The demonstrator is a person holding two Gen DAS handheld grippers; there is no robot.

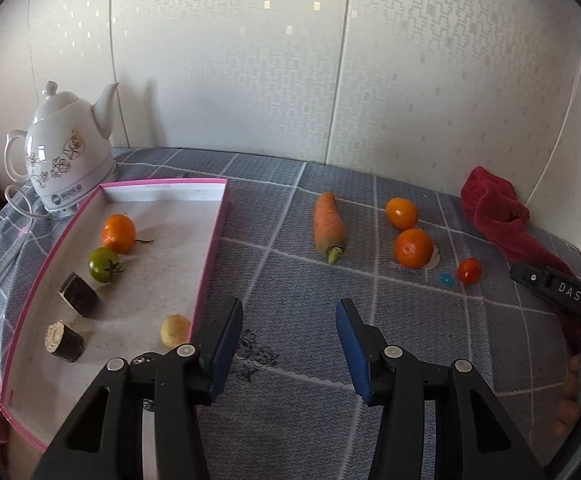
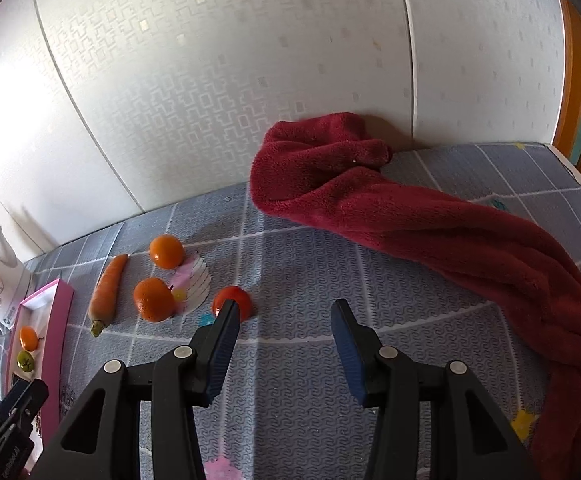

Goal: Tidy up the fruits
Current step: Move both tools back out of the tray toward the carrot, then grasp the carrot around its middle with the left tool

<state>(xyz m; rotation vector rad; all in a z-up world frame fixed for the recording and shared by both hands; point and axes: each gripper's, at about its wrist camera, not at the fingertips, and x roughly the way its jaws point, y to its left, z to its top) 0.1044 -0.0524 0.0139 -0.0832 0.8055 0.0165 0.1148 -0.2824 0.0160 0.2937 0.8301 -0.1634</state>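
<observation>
Roughly half done: tray (image 1: 210,240) w/ pink rim already has an orange (image 1: 118,233), green tomato (image 1: 103,265) etc., while carrot (image 1: 329,226), two oranges & red tomato (image 2: 232,302) wait on table (image 1: 290,280), beyond left gripper (image 1: 290,340) & right gripper (image 2: 284,340), both part-open, empty.

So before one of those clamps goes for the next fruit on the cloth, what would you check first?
1. Left gripper empty, jaws apart: ok.
2. Right gripper empty, jaws apart: ok.
3. Red tomato lined up between the right gripper's jaws: not ok, it sits off to the left, behind one finger.
4. Two oranges and carrot free to grasp, nothing on top: ok.
5. Space left in pink-edged box: ok.
6. Red towel clear of the fruit: ok.
</observation>
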